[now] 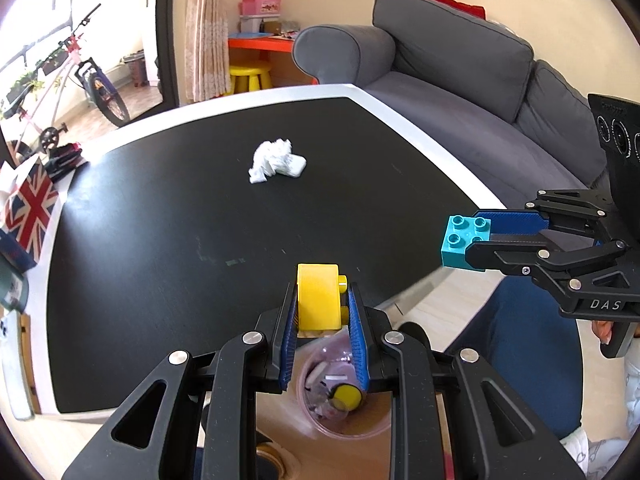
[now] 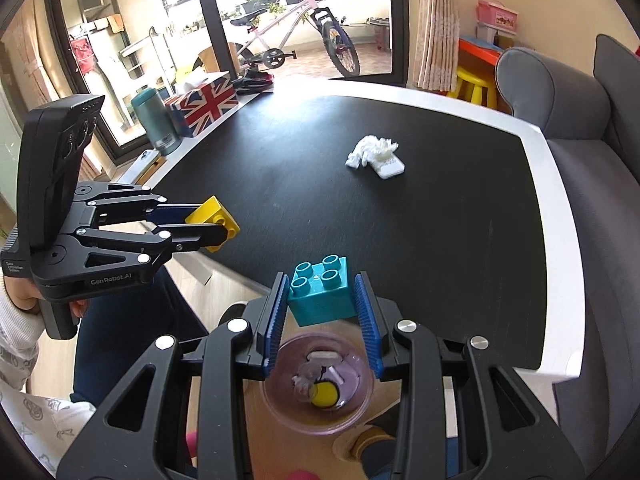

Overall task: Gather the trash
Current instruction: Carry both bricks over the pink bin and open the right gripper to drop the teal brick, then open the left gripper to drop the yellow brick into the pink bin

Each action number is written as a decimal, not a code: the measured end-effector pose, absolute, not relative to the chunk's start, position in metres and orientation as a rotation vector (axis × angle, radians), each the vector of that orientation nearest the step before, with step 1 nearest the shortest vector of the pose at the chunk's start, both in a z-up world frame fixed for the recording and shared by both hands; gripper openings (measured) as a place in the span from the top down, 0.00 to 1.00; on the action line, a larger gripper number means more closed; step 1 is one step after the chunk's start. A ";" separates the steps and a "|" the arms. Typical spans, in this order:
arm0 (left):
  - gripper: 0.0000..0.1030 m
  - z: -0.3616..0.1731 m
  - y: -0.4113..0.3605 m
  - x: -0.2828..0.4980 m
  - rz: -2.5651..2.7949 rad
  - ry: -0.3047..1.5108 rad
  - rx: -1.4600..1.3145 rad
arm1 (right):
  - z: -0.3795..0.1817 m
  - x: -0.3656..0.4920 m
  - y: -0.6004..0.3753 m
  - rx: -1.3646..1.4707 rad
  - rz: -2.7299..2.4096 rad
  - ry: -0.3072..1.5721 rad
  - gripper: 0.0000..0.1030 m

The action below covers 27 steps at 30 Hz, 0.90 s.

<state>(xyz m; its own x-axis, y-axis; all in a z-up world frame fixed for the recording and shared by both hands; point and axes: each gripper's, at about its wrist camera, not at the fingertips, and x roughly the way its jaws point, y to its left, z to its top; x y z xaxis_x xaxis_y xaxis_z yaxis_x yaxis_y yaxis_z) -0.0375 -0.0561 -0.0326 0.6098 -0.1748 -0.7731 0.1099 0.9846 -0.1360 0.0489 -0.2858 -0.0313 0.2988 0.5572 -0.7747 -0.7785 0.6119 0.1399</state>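
My left gripper [image 1: 320, 300] is shut on a yellow toy brick [image 1: 318, 298], held past the table's near edge above a clear plastic bin [image 1: 340, 420] on the floor. It also shows in the right wrist view [image 2: 212, 226]. My right gripper [image 2: 322, 300] is shut on a teal toy brick [image 2: 322, 294], also above the bin [image 2: 320, 390], which holds a yellow cap and scraps. In the left wrist view the teal brick [image 1: 464, 244] hangs off the table's right edge. A crumpled white tissue [image 1: 276, 160] [image 2: 374, 154] lies on the black table [image 1: 200, 220].
A Union Jack tissue box [image 2: 202, 106], a teal flask [image 2: 154, 120] and a phone [image 2: 142, 160] stand along the table's left rim. A grey sofa [image 1: 480, 92] runs along the right. The person's legs [image 1: 520, 352] are beside the bin. A bicycle [image 2: 296, 36] stands beyond the glass door.
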 end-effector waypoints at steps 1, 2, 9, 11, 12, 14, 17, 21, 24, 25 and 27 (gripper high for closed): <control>0.77 -0.035 -0.058 -0.040 -0.167 0.905 -0.081 | -0.034 0.046 -0.288 -0.284 0.905 0.903 0.67; 0.77 -0.038 -0.060 -0.042 -0.172 0.911 -0.082 | -0.036 0.043 -0.290 -0.286 0.906 0.907 0.67; 0.77 -0.054 -0.074 -0.057 -0.199 0.938 -0.082 | -0.055 0.025 -0.302 -0.294 0.917 0.947 0.67; 0.77 -0.059 -0.077 -0.061 -0.208 0.947 -0.086 | -0.062 0.022 -0.303 -0.296 0.920 0.962 0.67; 0.77 -0.061 -0.078 -0.063 -0.210 0.949 -0.086 | -0.066 0.020 -0.304 -0.297 0.922 0.970 0.67; 0.77 -0.066 -0.081 -0.068 -0.219 0.958 -0.093 | -0.075 0.017 -0.304 -0.297 0.924 0.987 0.67; 0.77 -0.072 -0.083 -0.073 -0.231 0.969 -0.098 | -0.084 0.014 -0.304 -0.295 0.928 1.005 0.67; 0.77 -0.076 -0.085 -0.078 -0.239 0.978 -0.103 | -0.093 0.012 -0.303 -0.290 0.933 1.022 0.66; 0.77 -0.076 -0.085 -0.079 -0.239 0.978 -0.101 | -0.094 0.012 -0.302 -0.286 0.936 1.021 0.64; 0.77 -0.076 -0.085 -0.079 -0.238 0.978 -0.100 | -0.094 0.012 -0.302 -0.285 0.935 1.019 0.59; 0.77 -0.075 -0.085 -0.079 -0.237 0.977 -0.099 | -0.093 0.014 -0.304 -0.278 0.924 1.005 0.28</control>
<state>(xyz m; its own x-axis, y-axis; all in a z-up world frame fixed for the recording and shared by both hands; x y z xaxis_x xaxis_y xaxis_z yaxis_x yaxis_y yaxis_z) -0.0787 -0.0845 -0.0753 0.5360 -0.2434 -0.8084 0.1545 0.9696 -0.1895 0.0141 -0.3041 -0.0929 0.2096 0.5343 -0.8189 -0.7712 0.6052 0.1975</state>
